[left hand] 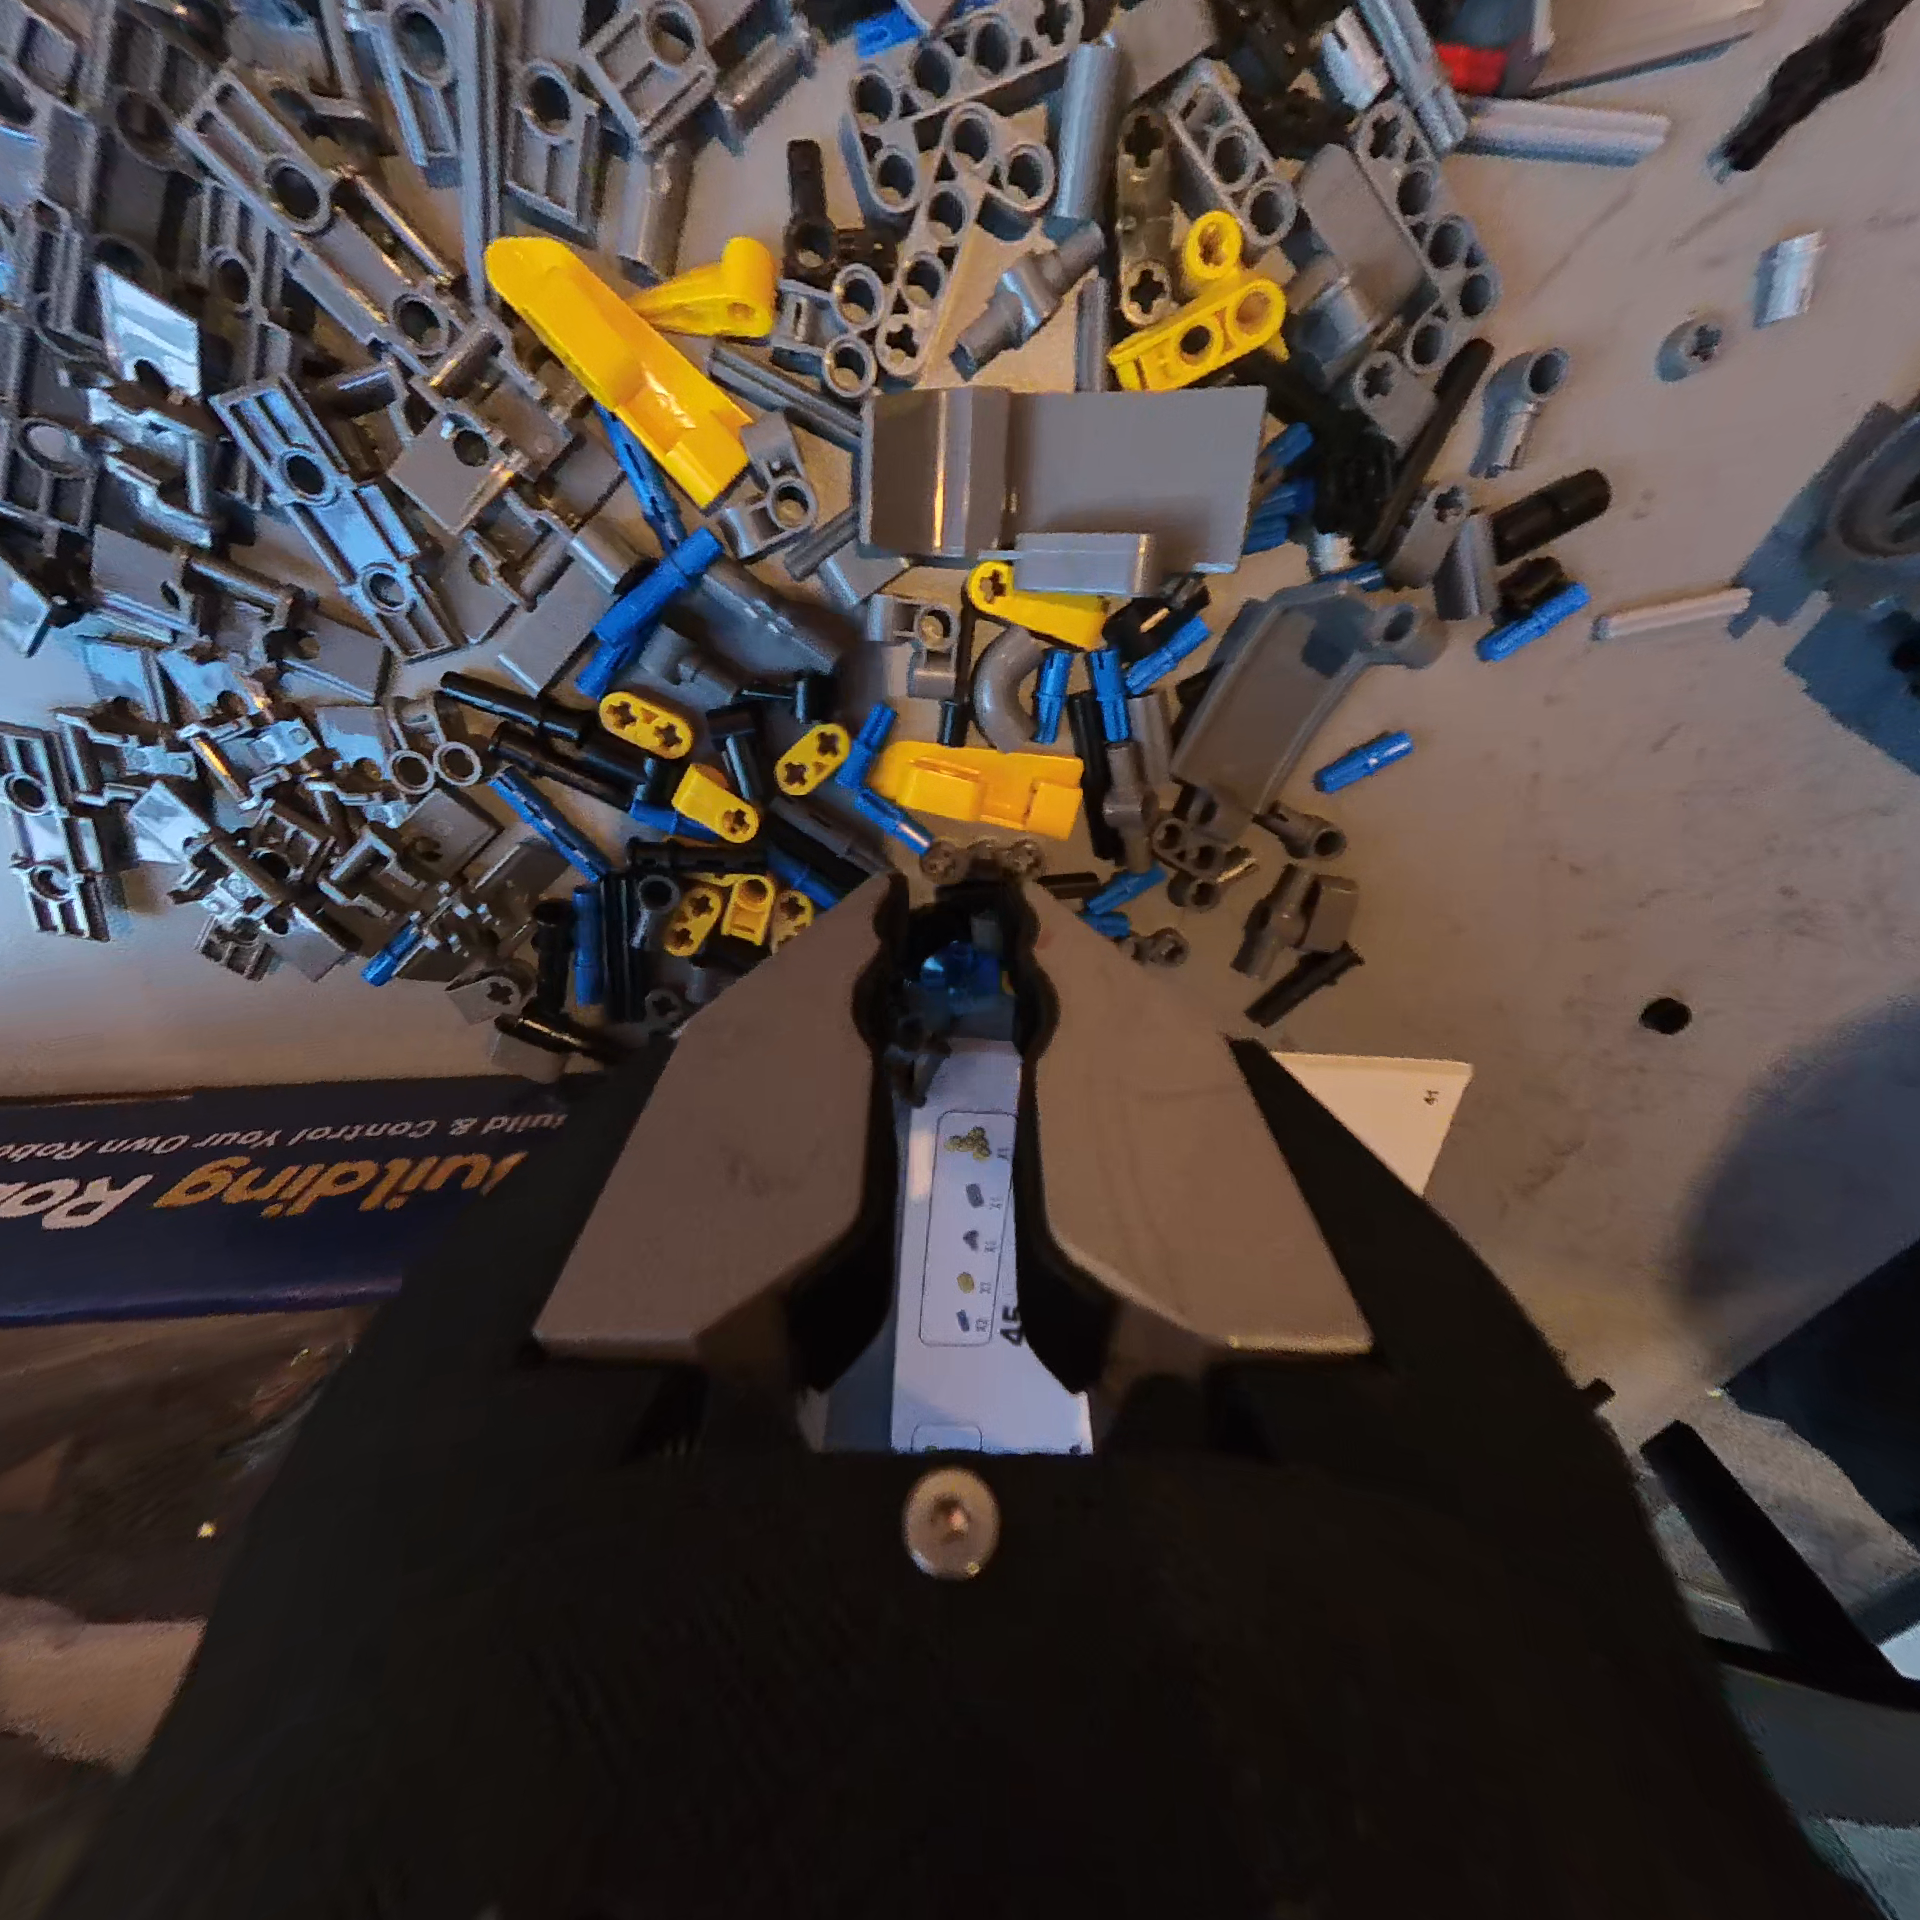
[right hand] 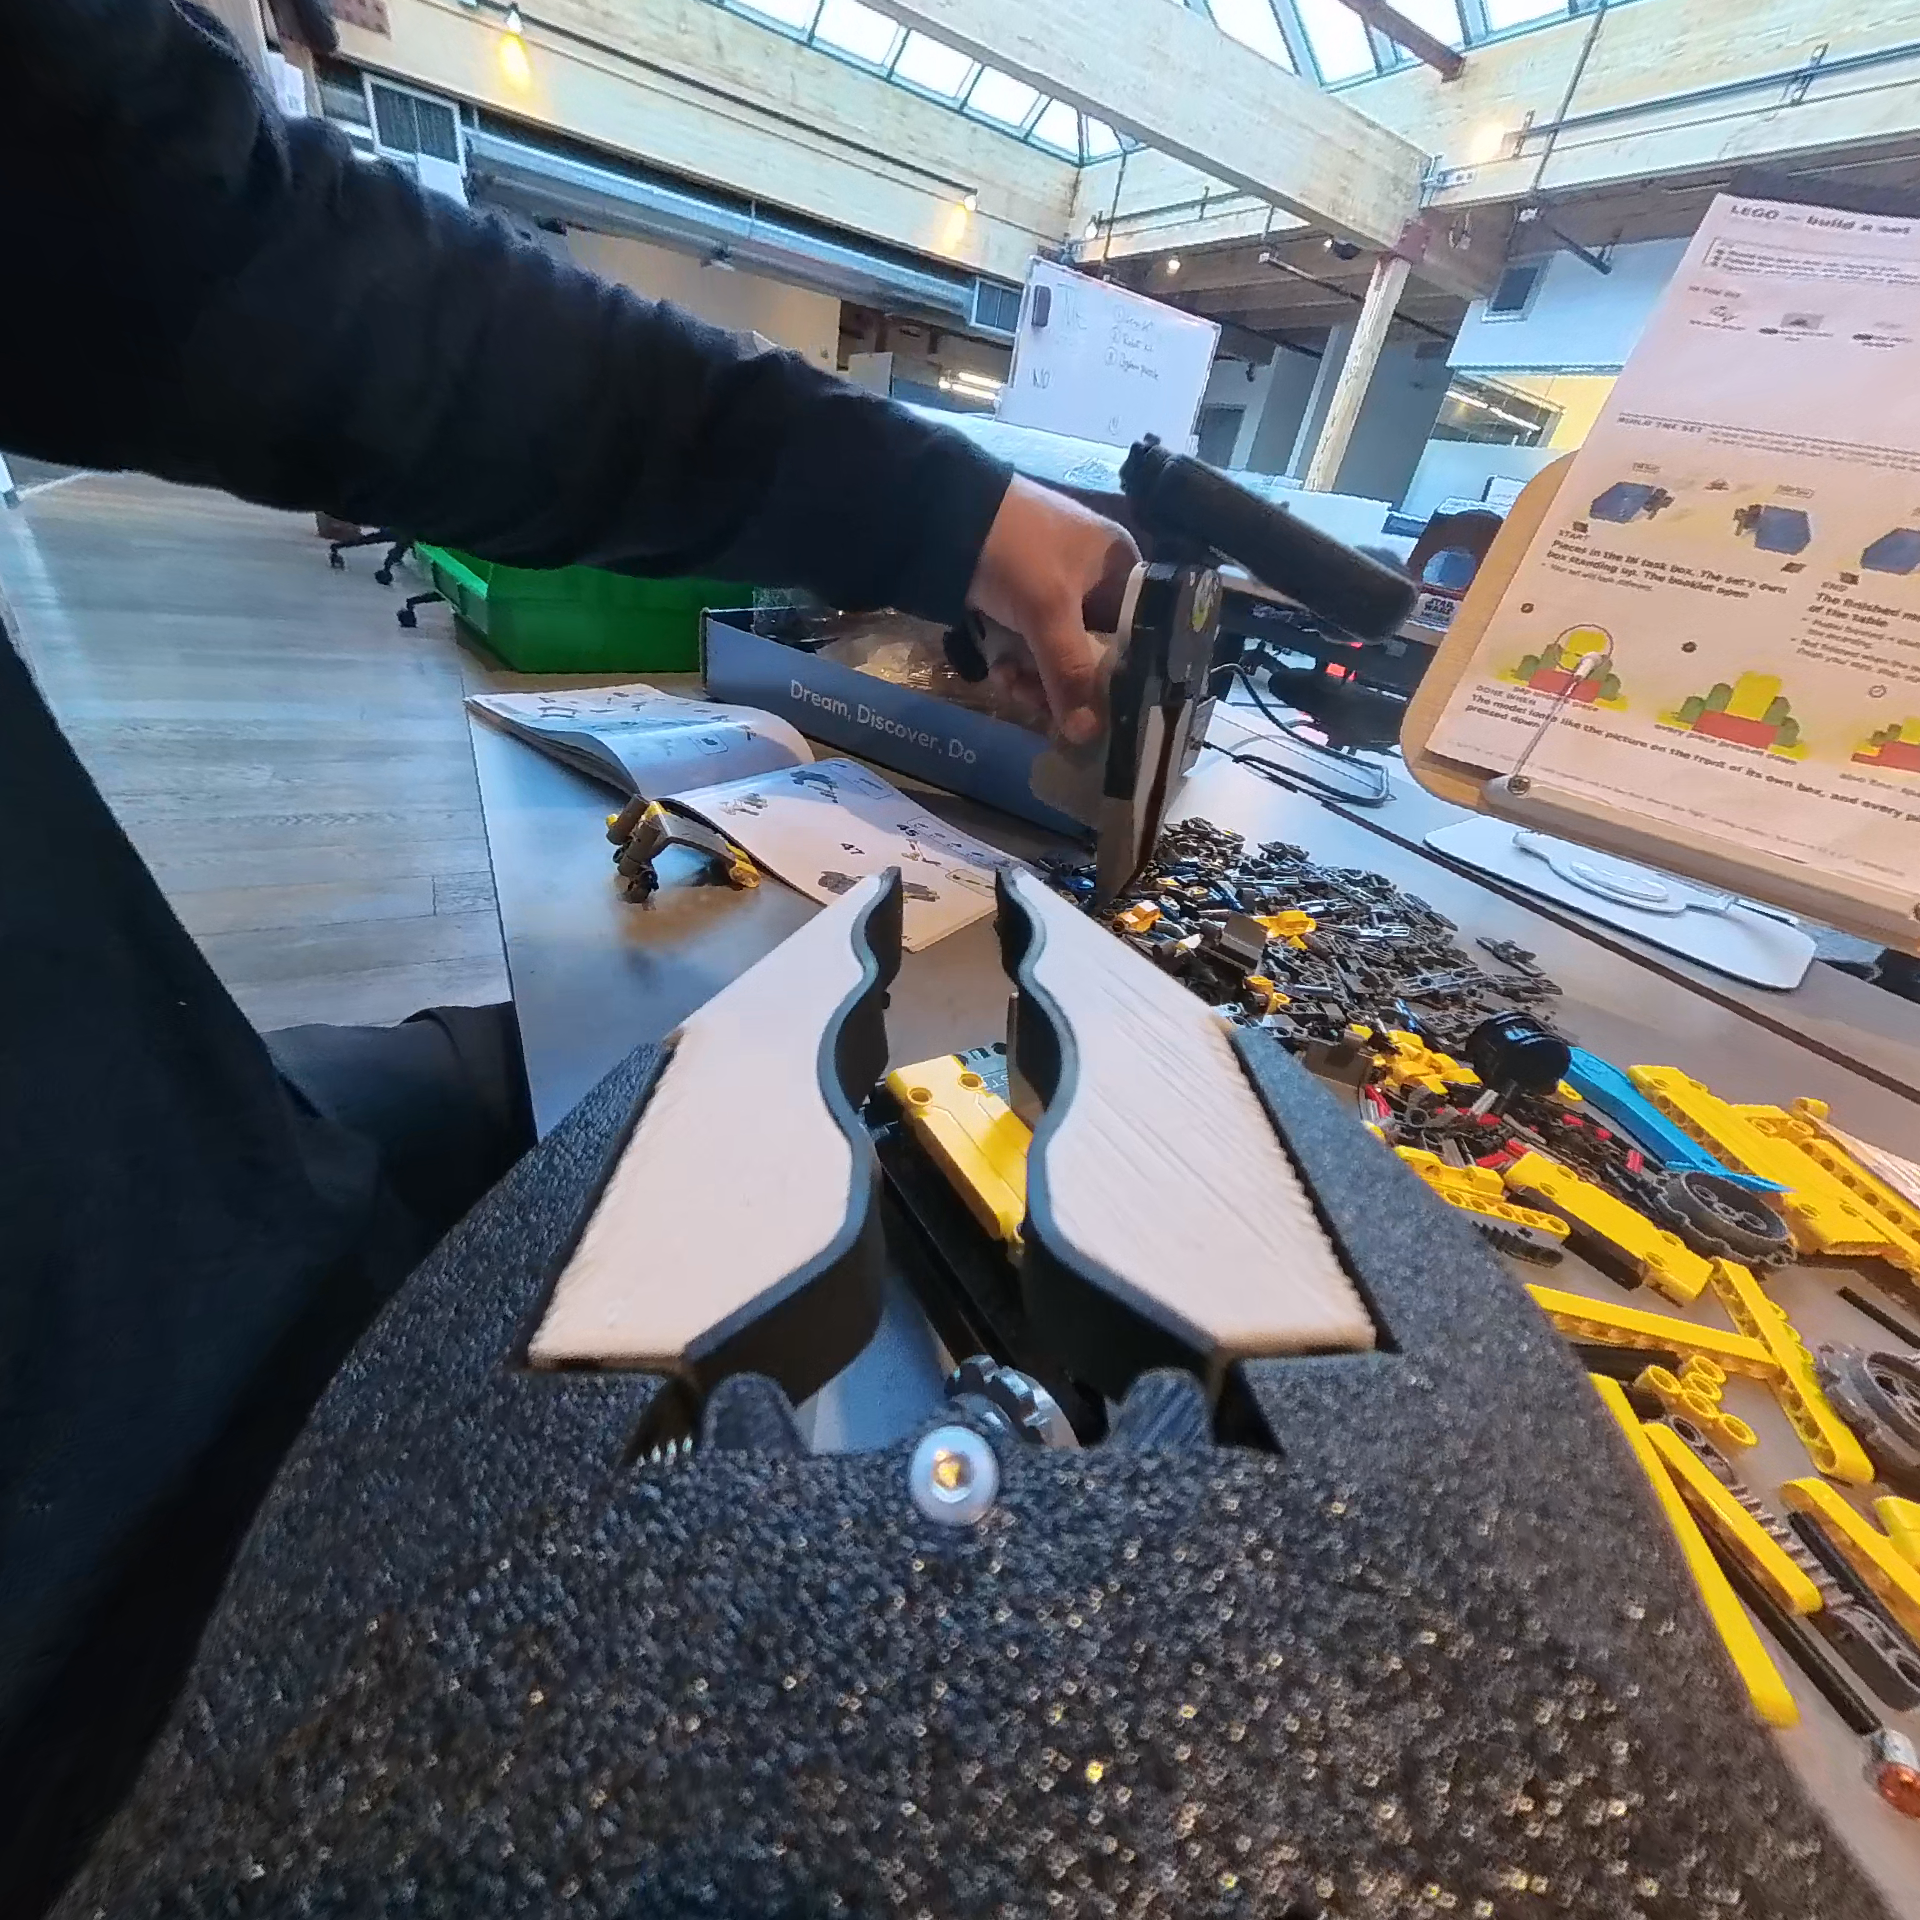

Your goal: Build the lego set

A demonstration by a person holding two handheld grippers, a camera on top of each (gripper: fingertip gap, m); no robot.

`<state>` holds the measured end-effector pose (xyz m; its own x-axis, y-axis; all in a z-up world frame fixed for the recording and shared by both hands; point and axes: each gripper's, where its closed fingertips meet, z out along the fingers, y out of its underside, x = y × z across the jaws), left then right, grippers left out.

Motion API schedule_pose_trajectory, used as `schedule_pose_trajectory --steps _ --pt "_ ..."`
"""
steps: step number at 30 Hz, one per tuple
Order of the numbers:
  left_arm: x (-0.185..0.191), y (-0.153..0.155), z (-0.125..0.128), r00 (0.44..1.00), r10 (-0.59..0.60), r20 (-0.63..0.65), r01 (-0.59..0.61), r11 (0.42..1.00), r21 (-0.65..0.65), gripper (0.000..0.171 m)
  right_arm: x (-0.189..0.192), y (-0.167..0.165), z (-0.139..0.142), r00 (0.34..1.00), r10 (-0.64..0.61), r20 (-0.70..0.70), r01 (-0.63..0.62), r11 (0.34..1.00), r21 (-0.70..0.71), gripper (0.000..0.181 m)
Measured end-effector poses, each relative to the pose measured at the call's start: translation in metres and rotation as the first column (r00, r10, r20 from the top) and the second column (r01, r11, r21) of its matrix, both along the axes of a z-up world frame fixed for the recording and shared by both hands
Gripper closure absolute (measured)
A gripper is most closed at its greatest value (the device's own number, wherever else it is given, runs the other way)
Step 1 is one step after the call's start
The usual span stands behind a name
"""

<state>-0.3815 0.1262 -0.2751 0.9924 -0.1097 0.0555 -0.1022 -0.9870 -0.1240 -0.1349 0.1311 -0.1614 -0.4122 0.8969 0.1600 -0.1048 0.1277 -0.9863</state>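
My left gripper [left hand: 958,894] points down at the near edge of a big pile of grey, black, blue and yellow building pieces [left hand: 623,520]. Its jaws stand a narrow gap apart, closed on a small blurred blue piece [left hand: 951,971] with dark bits beside it. It also shows in the right wrist view [right hand: 1117,883], held by a hand, tips in the pile [right hand: 1351,935]. My right gripper [right hand: 948,883] is above the table's near edge. A yellow and black assembly [right hand: 961,1132] fills the gap between its fingers.
An open instruction booklet [right hand: 790,800] lies under the left gripper [left hand: 966,1195], beside a dark blue box [right hand: 873,727]. A small dark and yellow sub-assembly [right hand: 665,831] sits by it. Yellow beams and wheels [right hand: 1662,1247] lie right. An instruction board [right hand: 1714,520] stands behind. A dark-sleeved arm [right hand: 520,364] crosses overhead. Tip to tip, the grippers are about 25 cm apart.
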Motion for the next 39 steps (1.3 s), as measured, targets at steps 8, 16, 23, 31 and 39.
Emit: schedule_pose_trajectory --steps 8,16,23,31,39 --pt "0.008 0.0 -0.001 0.995 -0.097 -0.023 0.097 0.995 0.026 0.154 0.0 -0.001 0.0 1.0 0.003 0.0 -0.003 1.0 0.001 0.164" --pt "0.013 -0.006 0.001 0.992 -0.127 0.014 0.126 0.992 0.027 0.145 0.001 0.0 0.001 1.0 0.007 -0.007 -0.007 1.0 -0.011 0.164" --pt "0.011 -0.001 -0.002 0.998 -0.052 0.028 0.051 0.998 0.03 0.141 0.003 0.001 0.003 1.0 0.012 -0.015 -0.013 1.0 -0.02 0.164" --pt "0.01 0.001 -0.004 0.999 -0.023 -0.037 0.024 1.0 0.009 0.148 0.004 0.0 0.004 1.0 0.019 -0.02 -0.019 1.0 -0.023 0.164" --pt "0.014 0.001 -0.004 0.993 -0.012 -0.115 0.014 1.0 0.017 0.15 0.004 0.0 0.004 1.0 0.02 -0.021 -0.02 1.0 -0.021 0.164"
